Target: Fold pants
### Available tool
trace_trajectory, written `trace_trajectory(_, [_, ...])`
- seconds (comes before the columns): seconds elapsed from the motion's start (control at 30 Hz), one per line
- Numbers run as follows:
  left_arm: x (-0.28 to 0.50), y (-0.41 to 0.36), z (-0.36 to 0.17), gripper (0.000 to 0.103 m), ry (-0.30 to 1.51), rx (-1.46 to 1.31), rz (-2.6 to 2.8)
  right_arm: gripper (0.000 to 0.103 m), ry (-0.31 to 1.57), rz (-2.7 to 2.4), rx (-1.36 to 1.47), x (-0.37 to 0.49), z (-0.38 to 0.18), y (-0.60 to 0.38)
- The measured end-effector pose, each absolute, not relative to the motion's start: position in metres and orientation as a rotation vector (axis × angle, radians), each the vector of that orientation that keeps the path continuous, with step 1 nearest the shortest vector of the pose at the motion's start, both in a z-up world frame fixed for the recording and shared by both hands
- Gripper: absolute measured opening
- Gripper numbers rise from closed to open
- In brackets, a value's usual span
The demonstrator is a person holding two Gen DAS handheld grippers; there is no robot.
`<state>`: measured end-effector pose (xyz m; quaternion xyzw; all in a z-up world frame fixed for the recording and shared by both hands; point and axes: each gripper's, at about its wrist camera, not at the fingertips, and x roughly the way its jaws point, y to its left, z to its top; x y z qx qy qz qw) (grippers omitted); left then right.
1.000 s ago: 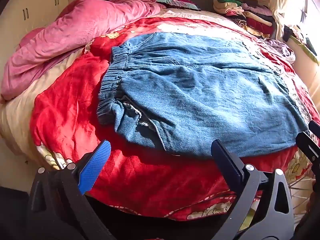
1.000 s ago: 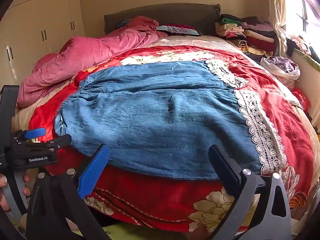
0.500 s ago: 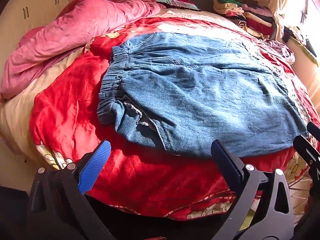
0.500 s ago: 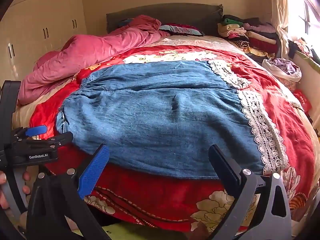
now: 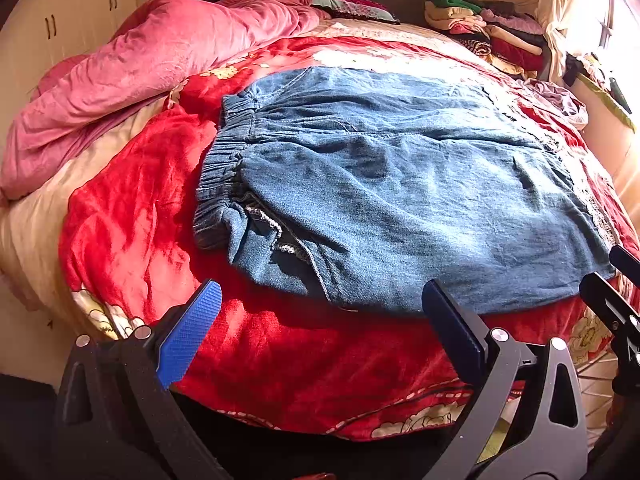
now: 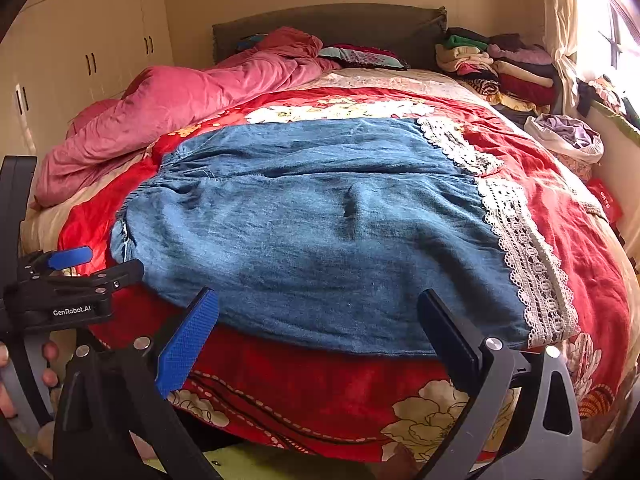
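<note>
Blue denim pants [image 5: 400, 184] lie spread flat across the red floral bedspread [image 5: 132, 216], elastic waistband on the left, white lace-trimmed hems [image 6: 524, 252] on the right. One near waist corner is crumpled and folded under. My left gripper [image 5: 320, 312] hovers open just short of the pants' near edge, at the waistband end, holding nothing. My right gripper [image 6: 320, 312] is open too, in front of the near edge toward the hem end, empty. The left gripper [image 6: 76, 272] also shows at the left edge of the right wrist view, held by a hand.
A rumpled pink duvet [image 5: 152, 60] is heaped along the bed's far left. Stacked folded clothes [image 6: 500, 64] sit at the headboard's right, a white bag of clothes [image 6: 568, 136] beside them. Cupboards [image 6: 88, 52] line the left wall; a sunlit window is at right.
Both grippers have drifted very slightly; the pants lie just as before and both grippers stay open.
</note>
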<state>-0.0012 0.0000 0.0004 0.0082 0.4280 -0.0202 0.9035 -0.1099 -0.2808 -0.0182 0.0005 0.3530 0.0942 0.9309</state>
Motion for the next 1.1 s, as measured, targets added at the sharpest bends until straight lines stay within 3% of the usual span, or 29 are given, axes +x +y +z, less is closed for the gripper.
trace_trajectory(1.1, [-0.0016, 0.0009, 0.0048, 0.094, 0.879, 0.019, -0.039, 0.099, 0.743, 0.197, -0.005, -0.1060, -0.0217, -0.2800])
